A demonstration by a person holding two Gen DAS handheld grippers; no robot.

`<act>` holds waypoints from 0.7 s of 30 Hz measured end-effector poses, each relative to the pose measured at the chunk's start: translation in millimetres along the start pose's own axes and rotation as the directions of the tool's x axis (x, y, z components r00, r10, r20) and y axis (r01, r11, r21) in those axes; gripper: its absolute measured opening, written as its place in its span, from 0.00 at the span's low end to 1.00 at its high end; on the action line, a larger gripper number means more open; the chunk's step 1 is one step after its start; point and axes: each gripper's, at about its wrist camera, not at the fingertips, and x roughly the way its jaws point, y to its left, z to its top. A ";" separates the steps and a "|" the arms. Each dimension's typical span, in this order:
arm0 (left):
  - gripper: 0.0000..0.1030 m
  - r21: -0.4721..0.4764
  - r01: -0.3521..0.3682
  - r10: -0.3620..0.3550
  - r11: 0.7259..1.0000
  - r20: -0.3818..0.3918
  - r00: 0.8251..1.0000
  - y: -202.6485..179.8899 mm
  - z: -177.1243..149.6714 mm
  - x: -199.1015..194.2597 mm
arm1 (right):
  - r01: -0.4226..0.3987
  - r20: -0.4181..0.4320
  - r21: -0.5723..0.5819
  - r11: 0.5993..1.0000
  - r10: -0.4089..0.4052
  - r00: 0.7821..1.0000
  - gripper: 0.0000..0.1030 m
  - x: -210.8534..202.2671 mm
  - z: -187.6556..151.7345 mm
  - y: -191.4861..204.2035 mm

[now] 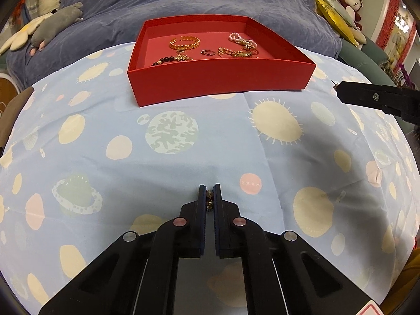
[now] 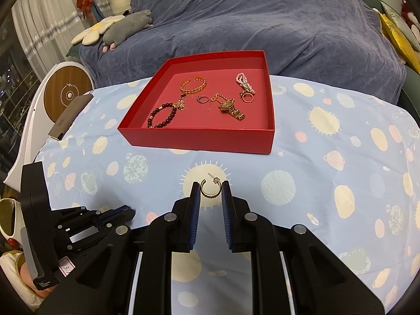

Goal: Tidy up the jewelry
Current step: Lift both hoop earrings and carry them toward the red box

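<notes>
A red box [image 1: 218, 84] [image 2: 194, 139] stands on the blue planet-print cloth and holds a gold bangle [image 2: 193, 85], a dark bead bracelet [image 2: 161, 119], a silver ring [image 2: 202, 99], a gold watch [image 2: 232, 110] and a pink pearl bracelet [image 2: 244, 82]. My left gripper [image 1: 209, 193] is shut on a small gold earring [image 1: 209, 199], low over the cloth in front of the box. My right gripper [image 2: 210, 190] is shut on a gold hoop earring [image 2: 210, 190] with a post and clear back, also in front of the box. The right gripper's tip shows in the left wrist view [image 1: 367, 97].
A blue-grey blanket [image 2: 262, 26] covers the bed behind the box. Plush toys [image 1: 52, 23] lie at the left, a red plush [image 1: 350, 2] and gold cushion [image 1: 330, 13] at the right. A round wooden charger [image 2: 65, 93] and a brown case [image 2: 69, 116] sit at the cloth's left edge.
</notes>
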 end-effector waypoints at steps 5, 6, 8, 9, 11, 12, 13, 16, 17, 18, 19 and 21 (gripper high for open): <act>0.03 -0.019 0.016 -0.015 1.000 0.033 0.999 1.4 8.9 -13.6 | -0.006 0.017 0.009 1.000 0.006 1.000 0.15 -5.3 4.8 -0.7; 0.03 -0.026 0.024 -0.023 0.999 0.044 0.999 2.3 12.8 -18.5 | -0.009 0.021 0.011 1.000 0.009 1.000 0.15 -7.0 7.4 -1.0; 0.03 -0.035 0.030 -0.027 0.999 0.076 0.997 2.6 24.0 -29.9 | -0.014 0.037 0.014 1.000 0.014 0.999 0.15 -11.2 13.8 0.1; 0.03 -0.036 0.031 -0.027 0.999 0.093 0.995 2.2 30.2 -36.3 | -0.019 0.045 0.016 1.000 0.018 0.999 0.15 -12.9 17.7 0.4; 0.03 -0.035 0.033 -0.028 0.999 0.136 0.990 0.7 46.2 -49.2 | -0.021 0.063 0.010 1.000 0.021 0.998 0.15 -15.9 27.3 3.5; 0.03 -0.036 0.033 -0.027 0.999 0.158 0.987 0.1 55.3 -55.1 | -0.020 0.072 0.003 1.000 0.020 0.997 0.15 -17.1 33.7 5.3; 0.03 -0.036 0.039 -0.032 0.999 0.178 0.983 0.5 65.2 -60.8 | -0.018 0.085 -0.001 1.000 0.018 0.996 0.15 -18.7 39.9 6.9; 0.03 -0.032 0.034 -0.026 0.999 0.235 0.972 0.9 97.9 -74.8 | -0.021 0.123 -0.009 1.000 0.021 0.992 0.15 -23.8 60.7 11.0; 0.03 -0.024 0.025 -0.018 0.999 0.251 0.968 1.1 108.6 -78.0 | -0.014 0.135 -0.020 1.000 0.016 0.991 0.15 -24.6 68.7 12.7; 0.03 -0.017 0.015 -0.010 1.000 0.264 0.964 1.7 119.6 -79.6 | -0.008 0.148 -0.031 0.999 0.012 0.989 0.15 -25.1 75.8 14.0; 0.03 -0.013 0.011 -0.007 1.000 0.274 0.962 2.5 129.1 -79.6 | -0.006 0.160 -0.034 0.999 0.012 0.987 0.15 -25.4 82.8 14.1; 0.03 -0.014 0.012 -0.007 1.000 0.285 0.958 5.3 150.5 -75.9 | -0.020 0.171 -0.022 1.000 0.023 0.985 0.15 -22.8 95.3 11.4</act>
